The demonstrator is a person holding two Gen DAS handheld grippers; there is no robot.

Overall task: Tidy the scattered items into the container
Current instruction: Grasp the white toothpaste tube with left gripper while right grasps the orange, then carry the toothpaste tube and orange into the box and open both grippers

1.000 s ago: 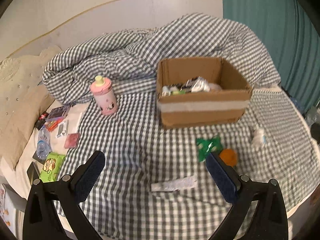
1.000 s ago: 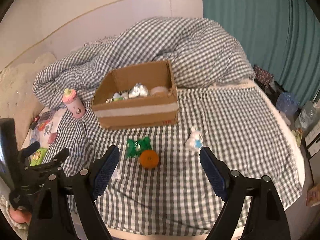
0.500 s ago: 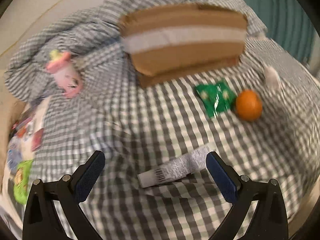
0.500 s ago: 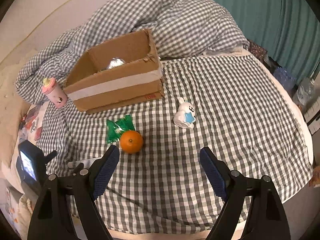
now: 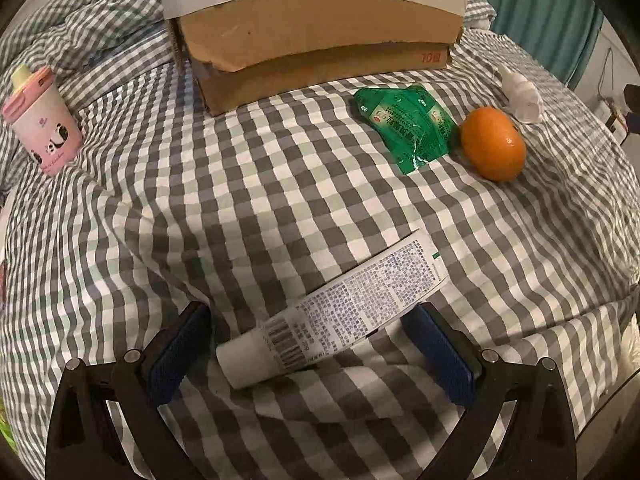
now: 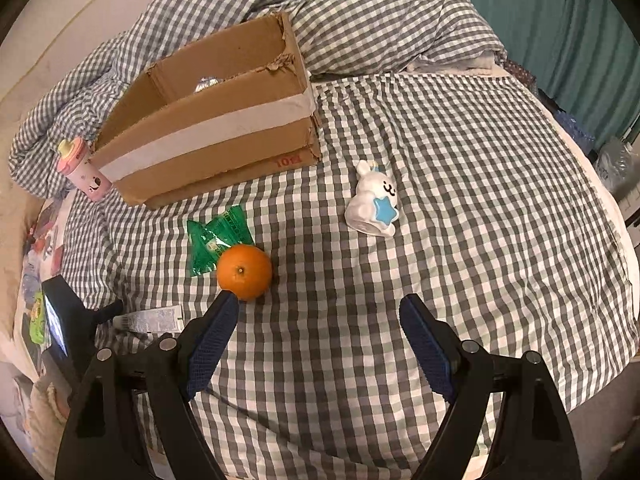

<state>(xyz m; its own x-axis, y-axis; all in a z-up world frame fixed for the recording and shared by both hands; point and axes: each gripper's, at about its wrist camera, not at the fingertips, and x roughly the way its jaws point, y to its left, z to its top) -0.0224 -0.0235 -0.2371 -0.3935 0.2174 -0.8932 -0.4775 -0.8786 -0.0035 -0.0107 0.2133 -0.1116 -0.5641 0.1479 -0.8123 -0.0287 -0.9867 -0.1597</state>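
A white tube (image 5: 332, 318) lies on the checked bedsheet, its cap end between the fingers of my open left gripper (image 5: 312, 340), which is low over it. The tube also shows in the right wrist view (image 6: 150, 318). A cardboard box (image 5: 316, 20) (image 6: 212, 124) stands beyond, with items inside. A green packet (image 5: 408, 124) (image 6: 214, 240), an orange (image 5: 493, 143) (image 6: 245, 266) and a white bunny toy (image 5: 522, 96) (image 6: 374, 204) lie in front of the box. My right gripper (image 6: 320, 336) is open and empty, just short of the orange.
A pink cup (image 5: 42, 120) (image 6: 82, 170) stands left of the box. A bunched checked duvet (image 6: 360, 12) lies behind the box. Small packets (image 6: 40, 248) lie at the bed's left edge. A teal curtain (image 6: 560, 20) hangs at the right.
My left gripper has dropped down and forward onto the white tube, which now lies between its fingers. My right gripper has moved closer to the orange. Both stay open.
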